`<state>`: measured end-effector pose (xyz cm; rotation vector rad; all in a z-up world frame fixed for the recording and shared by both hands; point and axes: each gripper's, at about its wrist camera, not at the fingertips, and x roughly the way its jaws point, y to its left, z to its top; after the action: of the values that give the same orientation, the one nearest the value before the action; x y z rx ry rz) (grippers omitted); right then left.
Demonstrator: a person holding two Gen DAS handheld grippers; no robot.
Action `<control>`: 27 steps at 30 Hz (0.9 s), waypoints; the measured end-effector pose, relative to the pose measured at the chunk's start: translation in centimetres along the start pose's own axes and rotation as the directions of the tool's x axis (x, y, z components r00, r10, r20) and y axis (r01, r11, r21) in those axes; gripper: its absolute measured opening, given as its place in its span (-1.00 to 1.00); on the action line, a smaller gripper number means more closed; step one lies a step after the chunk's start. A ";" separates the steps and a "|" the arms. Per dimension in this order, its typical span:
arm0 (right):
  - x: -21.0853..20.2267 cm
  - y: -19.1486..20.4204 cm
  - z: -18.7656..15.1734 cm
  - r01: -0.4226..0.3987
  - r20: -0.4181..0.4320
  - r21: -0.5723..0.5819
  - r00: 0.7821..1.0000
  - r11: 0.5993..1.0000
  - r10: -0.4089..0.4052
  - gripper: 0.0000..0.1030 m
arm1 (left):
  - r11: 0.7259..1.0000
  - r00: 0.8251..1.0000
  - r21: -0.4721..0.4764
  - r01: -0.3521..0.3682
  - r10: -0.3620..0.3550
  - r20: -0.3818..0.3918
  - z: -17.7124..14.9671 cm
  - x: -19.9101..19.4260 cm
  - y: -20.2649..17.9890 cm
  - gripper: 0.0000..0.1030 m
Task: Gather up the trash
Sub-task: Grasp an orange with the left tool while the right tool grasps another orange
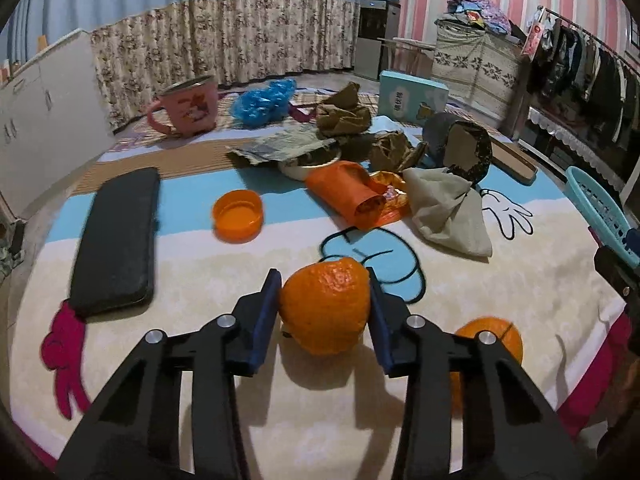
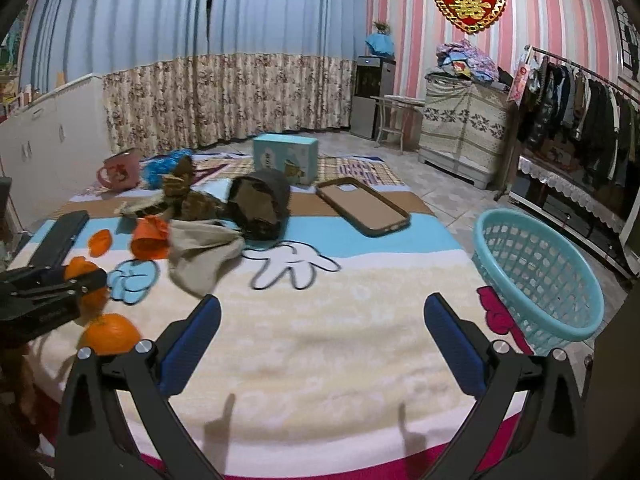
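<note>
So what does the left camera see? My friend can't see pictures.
The left gripper has its blue pads against both sides of an orange peel on a cartoon blanket. Beyond lie an orange lid, a black case, crumpled paper trash and a pink mug.

Left wrist view: low and close over the cartoon blanket (image 1: 168, 380), looking forward and down along its own left hand-held gripper (image 1: 325, 300), facing the curtain (image 1: 224, 36). Right wrist view: from further right, same facing, a bit flatter, fingers of the right hand-held gripper (image 2: 320, 344) in the foreground. Shared: pink mug (image 1: 188, 108) (image 2: 120, 172), trash pile, teal basket (image 1: 600, 212) (image 2: 540, 272); the left hand-held gripper shows at the right view's left edge.
</note>
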<state>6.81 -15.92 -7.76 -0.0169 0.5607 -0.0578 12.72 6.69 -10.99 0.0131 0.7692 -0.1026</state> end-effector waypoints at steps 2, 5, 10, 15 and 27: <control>-0.7 1.1 -0.1 -0.019 0.008 -0.001 1.000 1.000 0.019 0.93 | 1.000 1.000 0.003 -0.024 0.024 0.016 -0.5 -1.1 0.5 -0.22; -1.3 3.1 -0.3 -0.051 0.018 -0.013 0.999 0.999 0.052 0.93 | 0.999 0.998 -0.015 -0.046 0.047 0.035 -1.1 -2.7 1.9 -0.22; -2.4 7.2 -1.0 -0.100 0.036 -0.051 0.994 0.994 0.102 0.93 | 0.996 0.995 -0.028 -0.088 0.089 0.047 -2.1 -4.7 4.1 -0.22; -2.1 10.1 -2.2 -0.102 0.026 -0.090 0.994 0.991 0.104 0.93 | 0.993 0.993 -0.056 -0.104 0.107 0.051 -3.1 -5.8 6.5 -0.22; 0.9 11.8 -2.9 -0.065 -0.086 -0.105 0.995 0.992 0.056 0.93 | 0.988 0.989 -0.093 -0.127 0.134 0.070 -4.5 -6.9 9.5 -0.22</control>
<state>6.59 -4.24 -11.11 -0.1033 0.6462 0.0308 5.59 16.95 -9.69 -0.0240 0.6942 0.0553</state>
